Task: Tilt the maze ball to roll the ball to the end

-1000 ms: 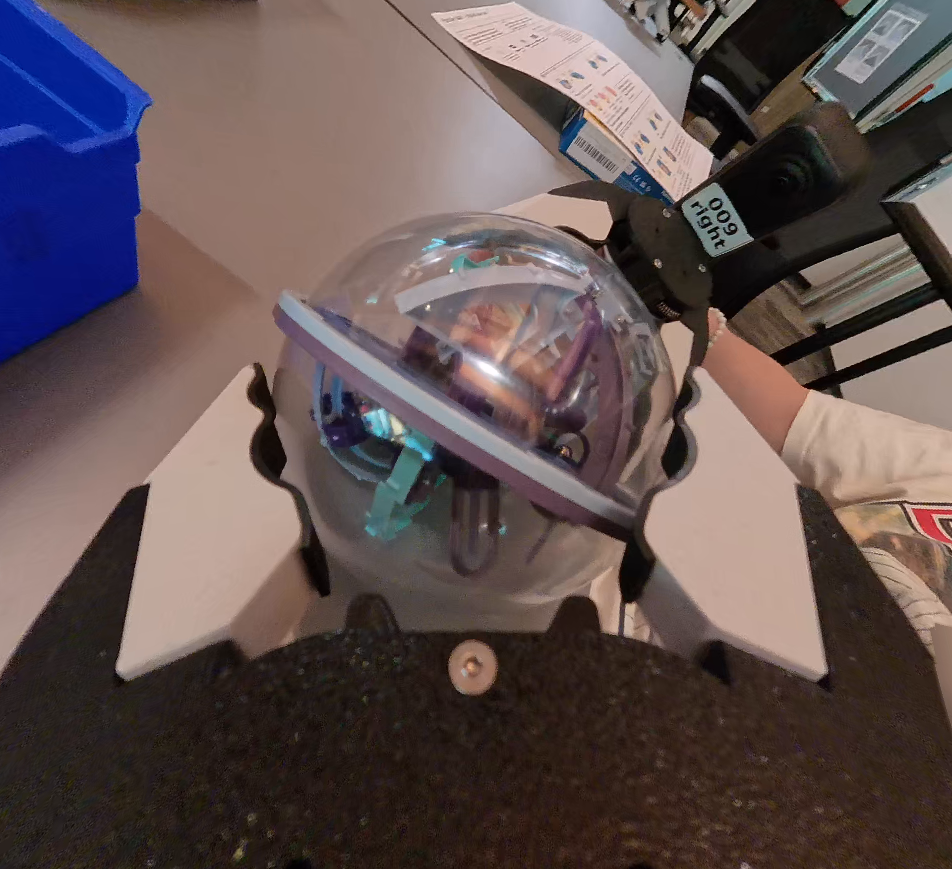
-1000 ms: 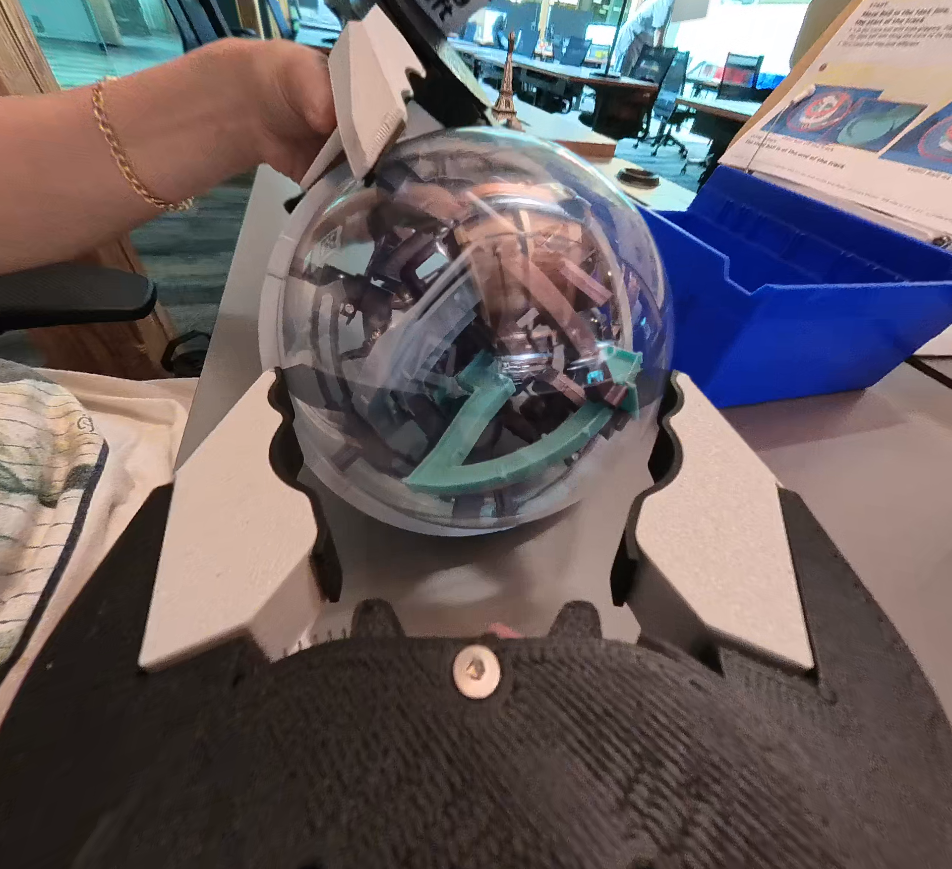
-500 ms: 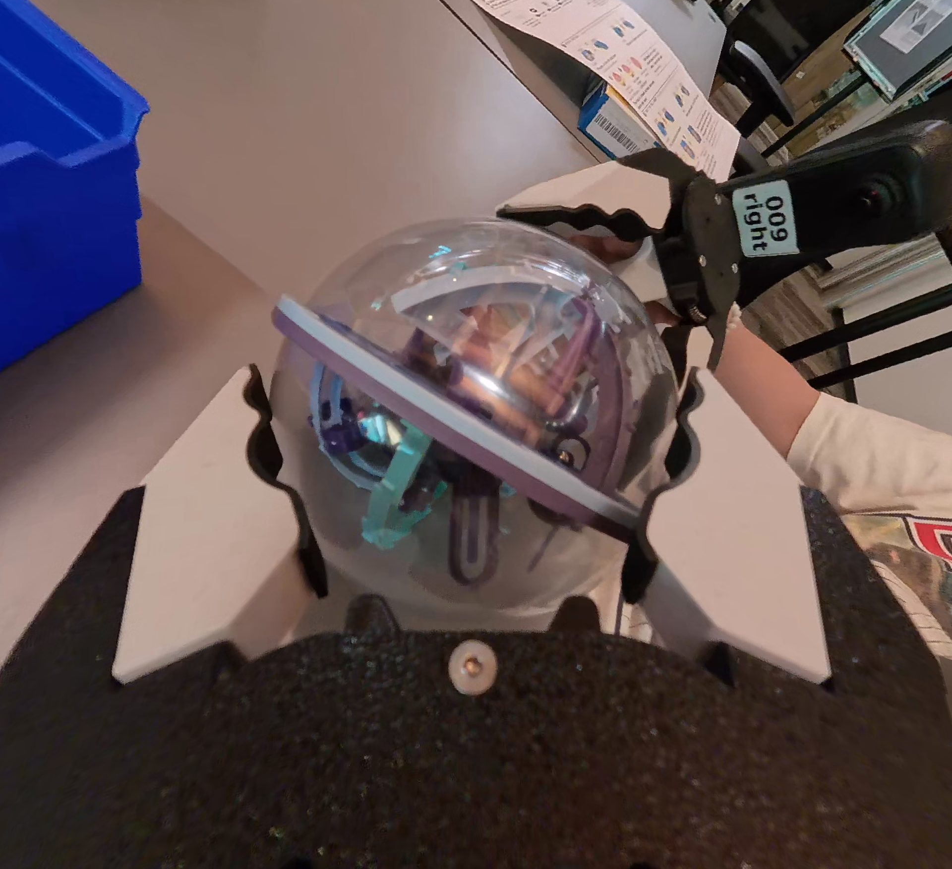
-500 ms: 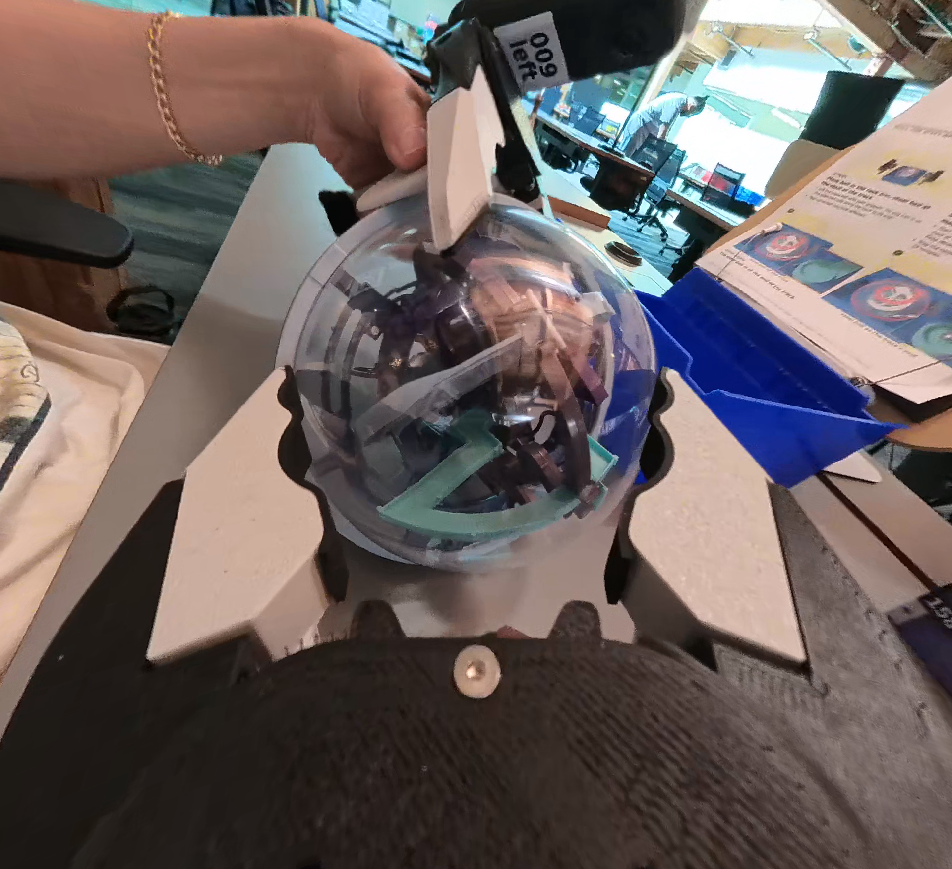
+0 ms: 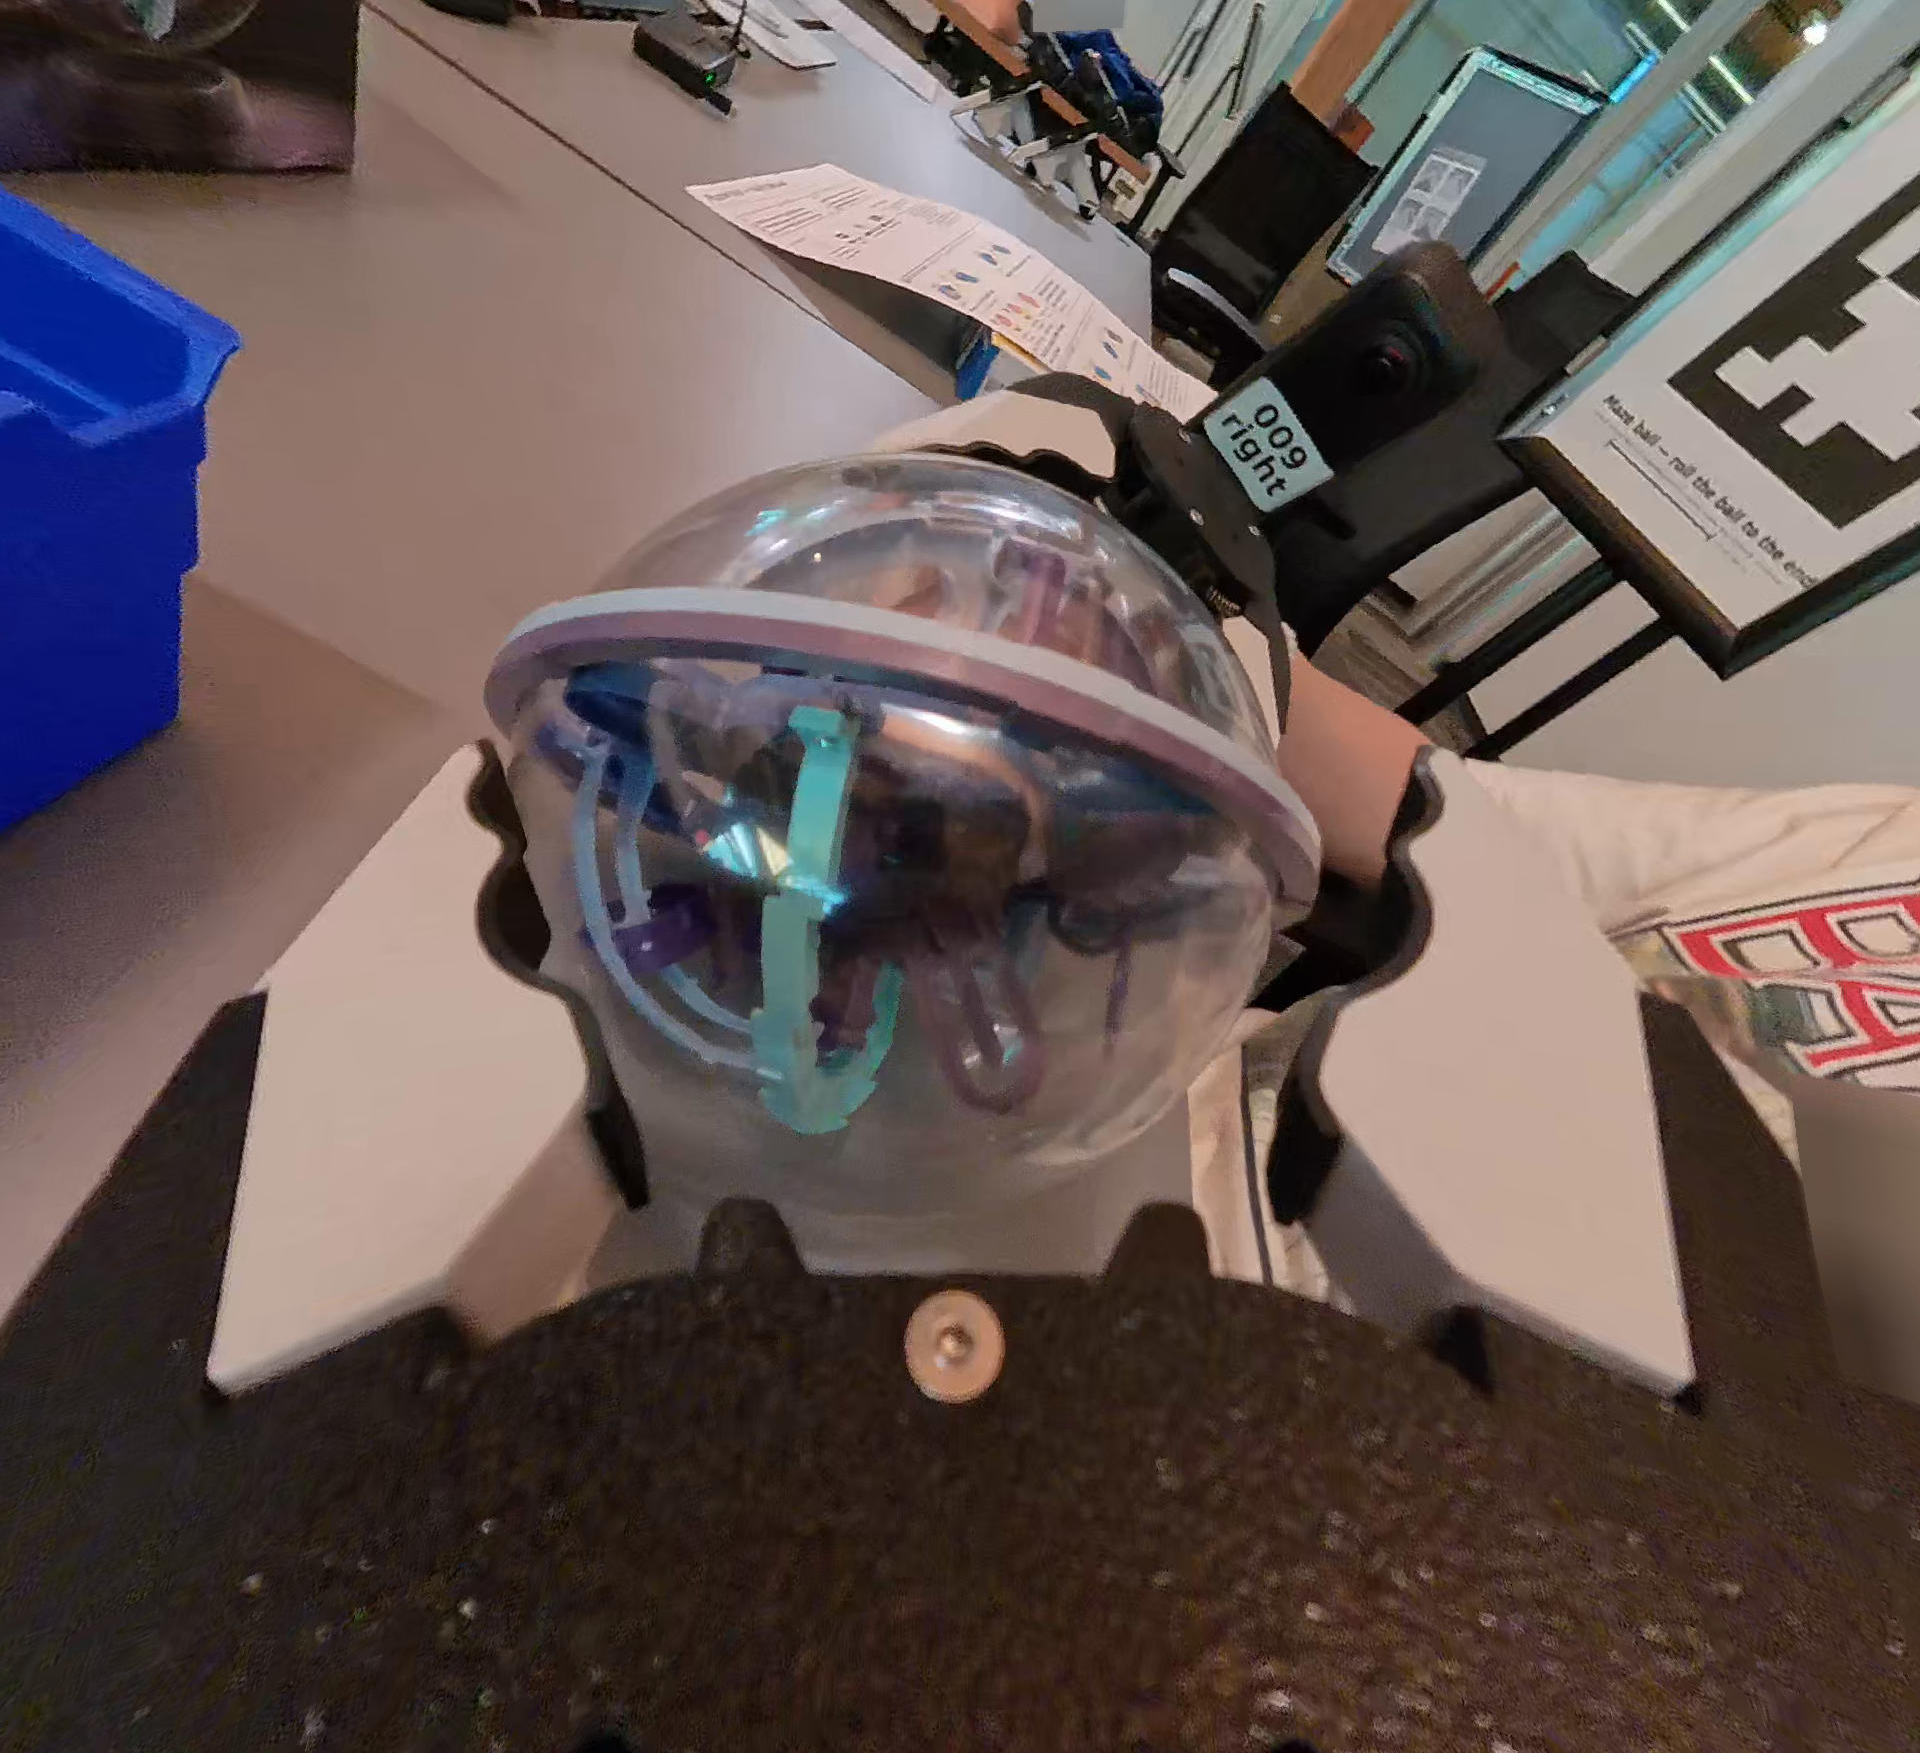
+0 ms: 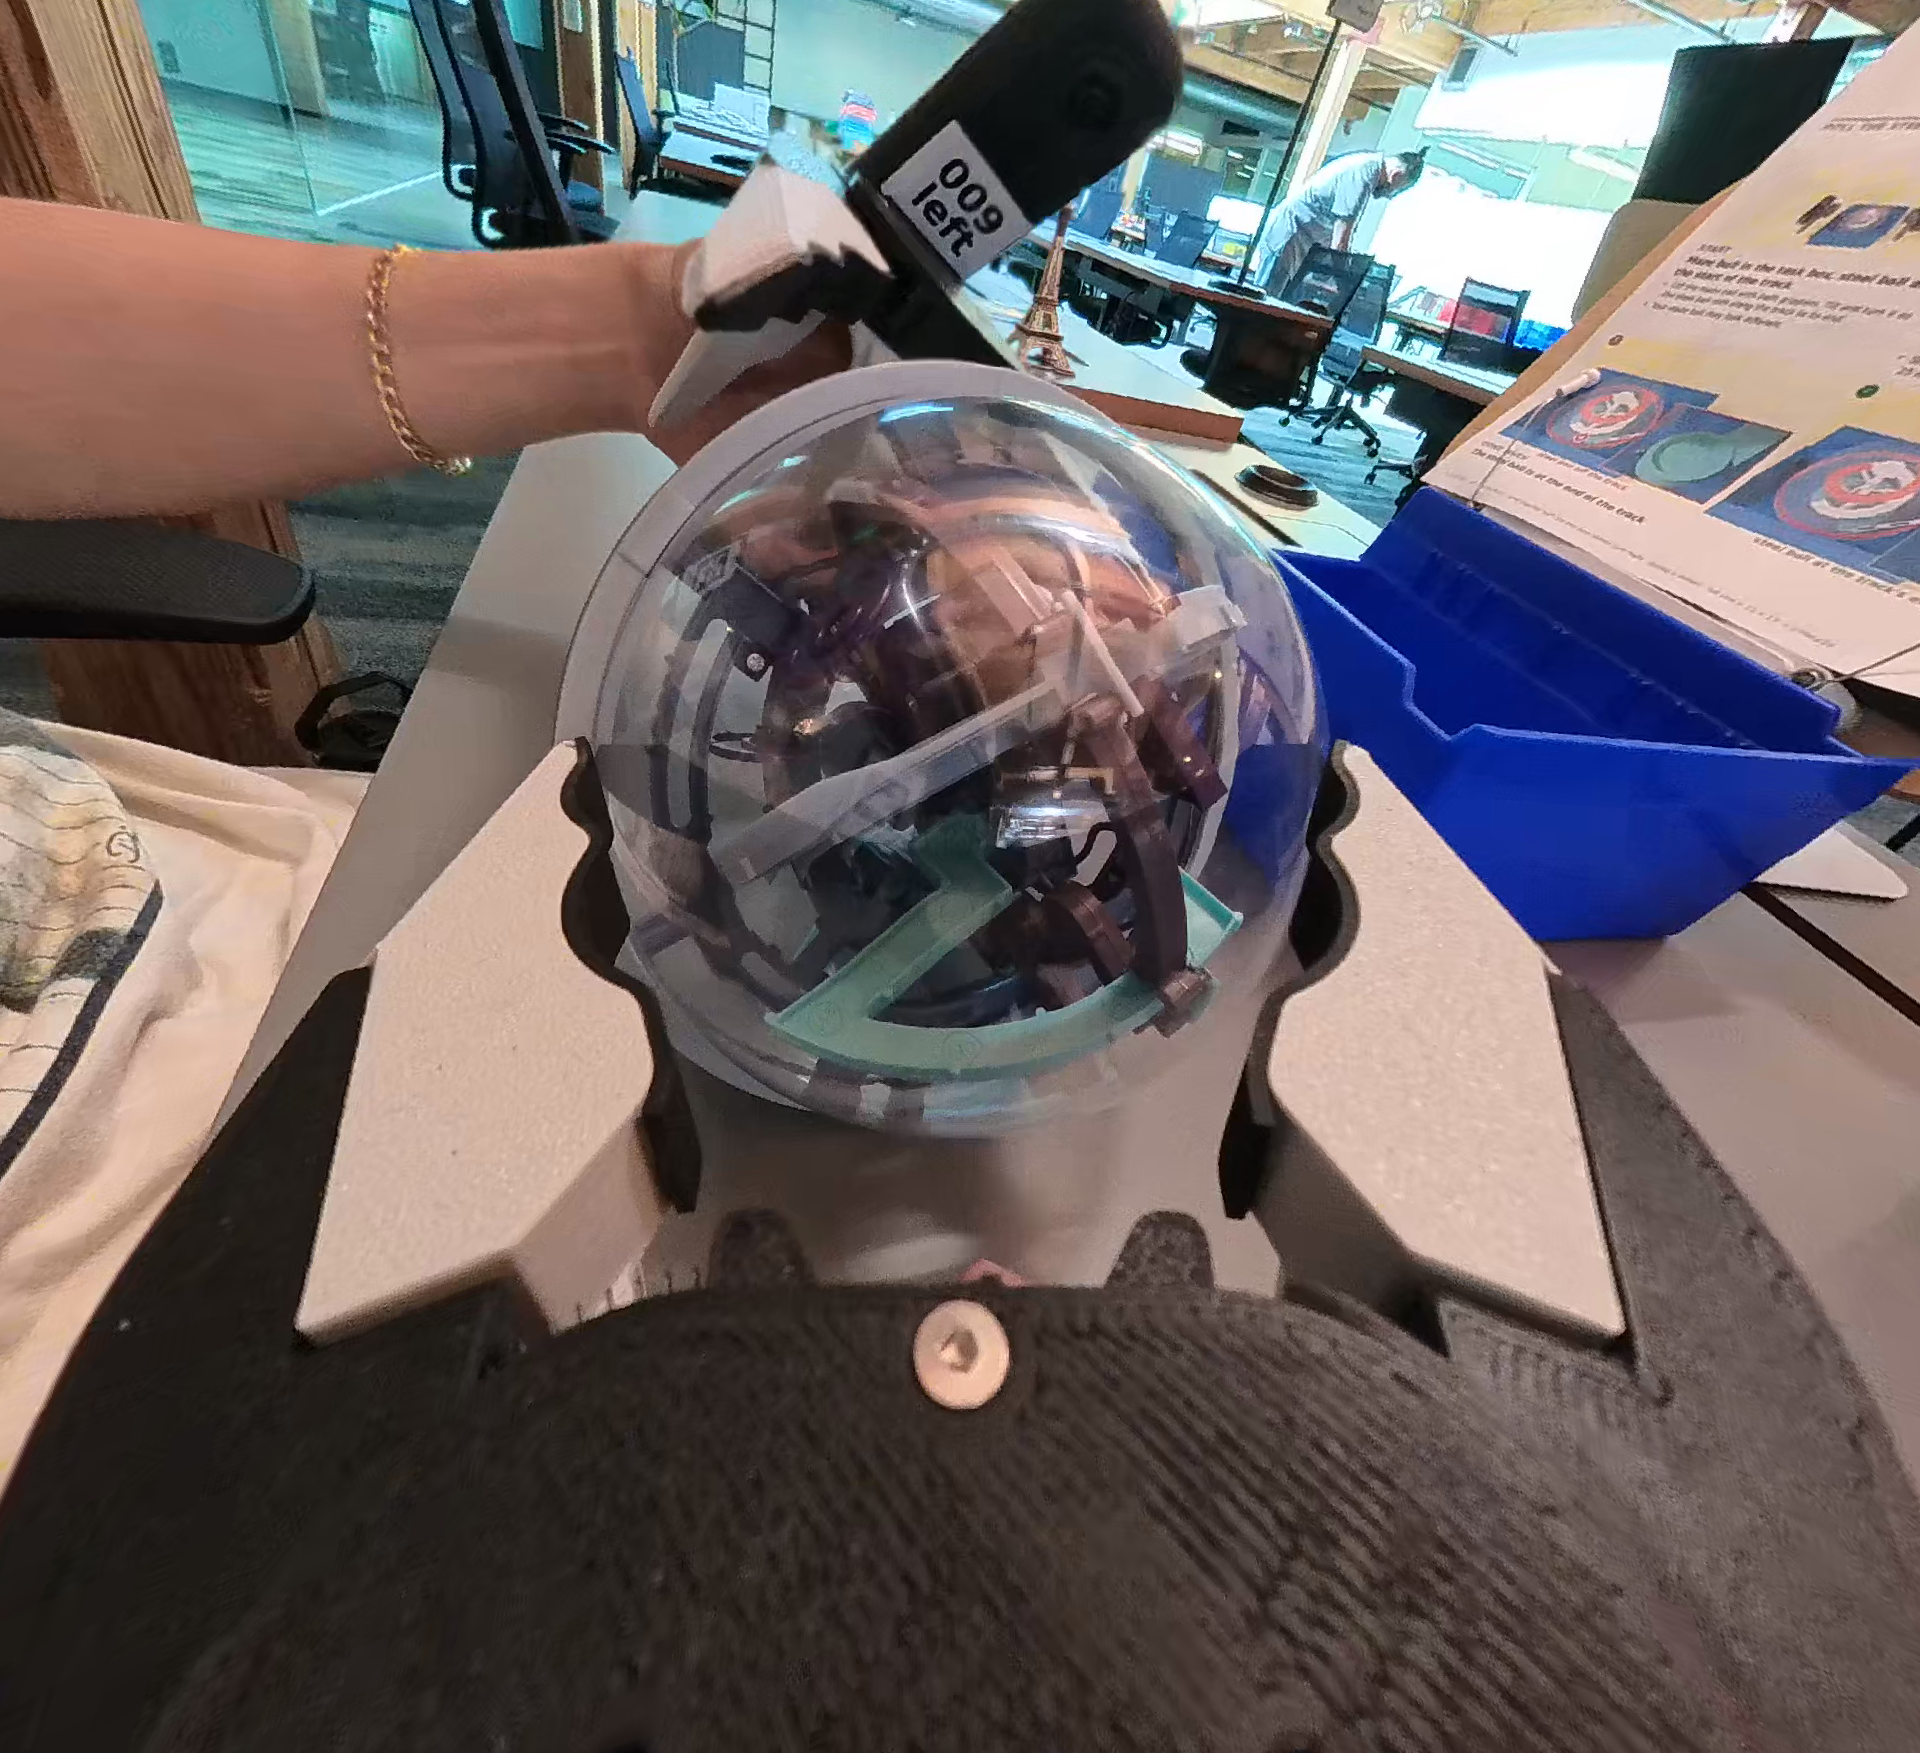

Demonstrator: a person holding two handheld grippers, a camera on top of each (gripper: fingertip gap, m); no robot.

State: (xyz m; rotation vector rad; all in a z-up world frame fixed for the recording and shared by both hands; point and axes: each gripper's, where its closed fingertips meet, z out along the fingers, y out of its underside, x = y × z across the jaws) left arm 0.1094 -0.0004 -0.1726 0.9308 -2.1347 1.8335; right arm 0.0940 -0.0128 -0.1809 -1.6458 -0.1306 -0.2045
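The maze ball (image 5: 894, 820) is a clear sphere with purple, teal and grey tracks inside and a grey-purple seam ring. Both grippers hold it above the grey table (image 5: 468, 373). My left gripper (image 5: 961, 784) is shut on it, one white finger on each side. My right gripper (image 6: 961, 768) is shut on the same ball (image 6: 945, 747) from the opposite side. The right gripper (image 5: 1164, 508) shows behind the ball in the left wrist view, and the left gripper (image 6: 727, 321) shows above it in the right wrist view. I cannot pick out the small ball inside.
A blue bin (image 5: 94, 498) stands on the table left of the ball and shows at the right in the right wrist view (image 6: 1558, 747). A printed sheet (image 5: 935, 249), a sign on a stand (image 5: 1766, 415) and the person's forearm (image 6: 260, 353) are close by.
The maze ball has been turned: its seam ring went from steeply slanted to nearly level in the left wrist view. Both grippers rotated with it and kept their hold.
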